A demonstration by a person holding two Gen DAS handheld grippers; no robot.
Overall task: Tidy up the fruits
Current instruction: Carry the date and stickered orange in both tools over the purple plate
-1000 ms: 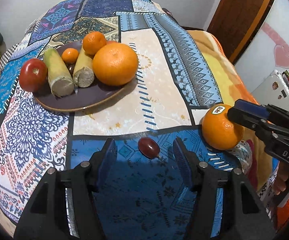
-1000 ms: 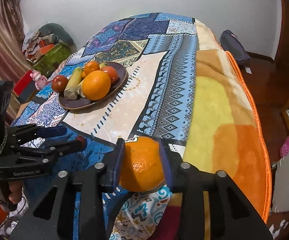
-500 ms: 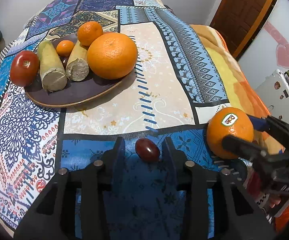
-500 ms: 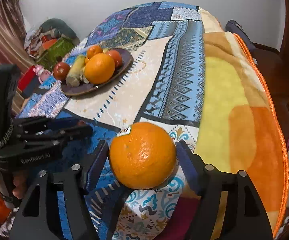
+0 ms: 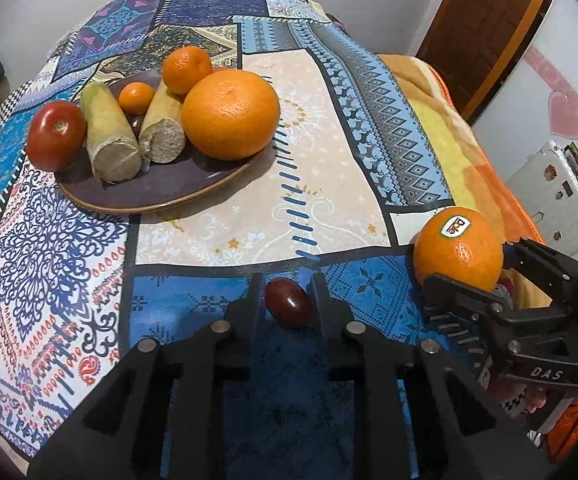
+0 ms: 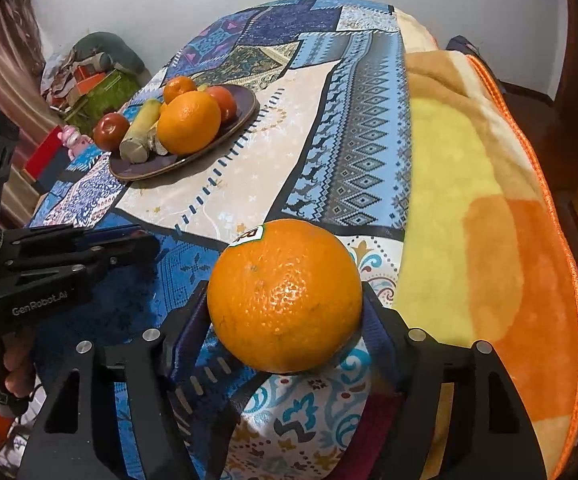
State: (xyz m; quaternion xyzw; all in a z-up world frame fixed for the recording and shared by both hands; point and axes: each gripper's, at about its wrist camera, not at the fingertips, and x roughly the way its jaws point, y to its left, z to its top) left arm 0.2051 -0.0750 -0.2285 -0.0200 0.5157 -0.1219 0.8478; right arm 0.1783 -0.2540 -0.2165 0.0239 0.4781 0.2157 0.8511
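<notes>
Currently, the left gripper (image 5: 287, 296) has its jaws narrowed onto a dark red grape (image 5: 289, 303) at lower centre of the left wrist view; both jaw faces appear to touch it, though whether it is lifted off the blue patterned cloth (image 5: 329, 152) cannot be told. The grape is oval; its long axis runs from upper left to lower right of that frame, roughly across the jaw gap, so the grip appears to bear on its ends, probably a less stable hold than across its waist.

The right gripper (image 6: 285, 316) holds a large stickered orange (image 6: 285, 296) between widely spread jaws at lower centre of the right wrist view; the label faces up and away, toward upper left. The orange is near-spherical; no long axis applies.

The brown plate (image 5: 161, 192) lies at upper left of the left wrist view, well apart from both grippers; it carries a large orange (image 5: 231, 114), two mandarins, two cut stalk sections and a tomato (image 5: 55, 134) at its left rim; the loaded plate suggests it is the collection point for both held fruits.
</notes>
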